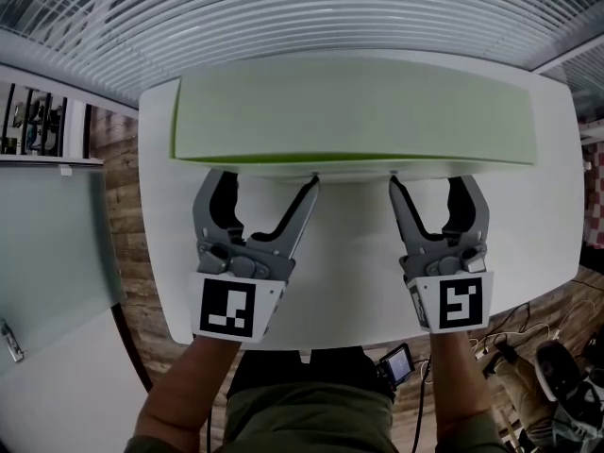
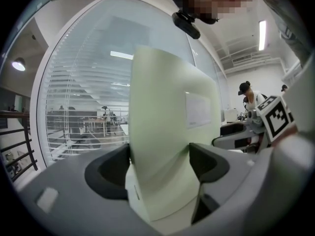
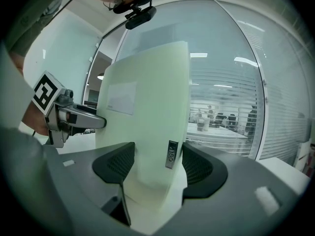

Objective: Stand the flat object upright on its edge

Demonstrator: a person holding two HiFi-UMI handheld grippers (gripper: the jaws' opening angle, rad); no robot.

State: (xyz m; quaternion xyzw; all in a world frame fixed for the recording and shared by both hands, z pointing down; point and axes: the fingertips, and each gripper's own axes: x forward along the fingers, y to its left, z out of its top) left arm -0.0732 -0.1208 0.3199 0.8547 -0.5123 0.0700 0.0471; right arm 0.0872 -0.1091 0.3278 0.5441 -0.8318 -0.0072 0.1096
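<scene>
The flat object (image 1: 354,111) is a pale green slab stretched across the far half of the white table (image 1: 340,281). Its near long edge sits over the fingertips of both grippers. My left gripper (image 1: 267,179) holds it left of centre and my right gripper (image 1: 437,179) right of centre. In the left gripper view the slab (image 2: 162,122) rises upright between the jaws of the left gripper (image 2: 160,163) and touches both pads. In the right gripper view the slab (image 3: 147,122), with a small metal label on its edge, fills the gap of the right gripper (image 3: 157,163).
The table's near rounded edge lies just behind the marker cubes. Wooden floor (image 1: 142,291) shows at the left, cables and a small device (image 1: 396,364) at the lower right. A glass wall with blinds (image 2: 83,97) stands beyond. A person in a cap (image 2: 248,95) is far off.
</scene>
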